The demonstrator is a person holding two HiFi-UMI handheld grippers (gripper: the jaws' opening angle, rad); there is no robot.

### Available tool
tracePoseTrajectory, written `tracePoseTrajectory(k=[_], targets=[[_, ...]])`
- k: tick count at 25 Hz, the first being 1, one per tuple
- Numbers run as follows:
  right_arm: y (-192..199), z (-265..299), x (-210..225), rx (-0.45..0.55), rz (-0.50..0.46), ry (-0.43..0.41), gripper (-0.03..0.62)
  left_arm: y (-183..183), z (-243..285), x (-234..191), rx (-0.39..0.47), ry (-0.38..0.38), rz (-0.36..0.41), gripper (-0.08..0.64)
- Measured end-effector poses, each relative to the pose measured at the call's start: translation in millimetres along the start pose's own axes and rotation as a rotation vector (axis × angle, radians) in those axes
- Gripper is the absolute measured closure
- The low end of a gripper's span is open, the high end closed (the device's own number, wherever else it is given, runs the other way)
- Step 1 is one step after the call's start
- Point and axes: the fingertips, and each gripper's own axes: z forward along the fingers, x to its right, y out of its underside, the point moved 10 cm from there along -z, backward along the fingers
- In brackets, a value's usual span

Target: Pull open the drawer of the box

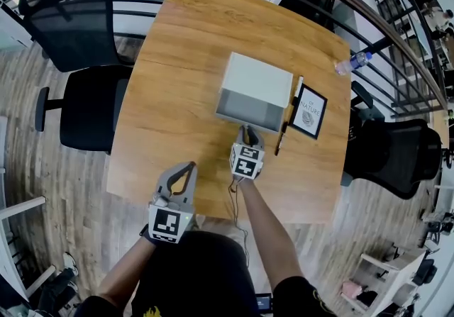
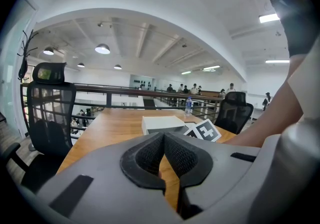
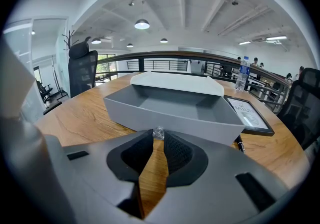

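**Drawer well out, held by a tiny knob**

- The grey drawer stands pulled out of the white box towards the person. It sits mid-table on the wooden table, and its tray is empty.
- The right gripper has its jaws nearly together, pinching the small clear knob on the drawer front at the very tips.
- A pen lies just beside the drawer's right corner, with a framed print next to the box.
- The left gripper hangs near the table's front edge, well apart from the box. Its jaws are closed at the tips with nothing between them.

**Risks (judged)**
- The knob is smooth and small, and only the pad tips are on it. A pull off-line could let it slip free.
- Nothing braces the box, so if the drawer binds, the whole box may slide towards the person.
- Little of the drawer seems left inside. Pulling further could bring it right out, and the front would drop.
- A sideways drift could knock the pen.

**View against view**
- Only the right gripper view shows the knob and the pinch. In the head view the gripper body covers it.
- Only the head view shows how much of the drawer stands out of the box and the left gripper's gap from the box.
- The left gripper view confirms its empty, closed jaws and shows the box side-on beyond the right gripper's marker cube.
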Motion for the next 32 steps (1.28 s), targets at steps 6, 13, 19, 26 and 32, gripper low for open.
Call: tracePoseTrajectory(k=[6, 13, 19, 26, 32], targets=[[6.6, -6.9, -1.3, -0.016, 0.001, 0.002, 0.528, 2.4, -3.4, -0.1, -0.002, -0.002, 0.003, 0.543], [8.1, -16.7, -6.4, -0.016, 0.004, -0.005, 0.528, 0.4, -8.2, 2.5, 0.009, 0.001, 0.002, 0.543], [11.5, -21.8, -7.5, -0.014, 0.004, -0.011, 0.528, 2.1, -9.8, 8.2, 0.003, 0.014, 0.009, 0.543], [14.4, -25.5, -7.1, -0.011, 0.003, -0.015, 0.528, 3.8, -9.6, 13.4, 0.010, 0.013, 0.011, 0.543], [14.4, -28.8, -5.9, -0.004, -0.007, -0.019, 0.528, 3.9, -15.1, 17.5, 0.015, 0.006, 0.010, 0.543]])
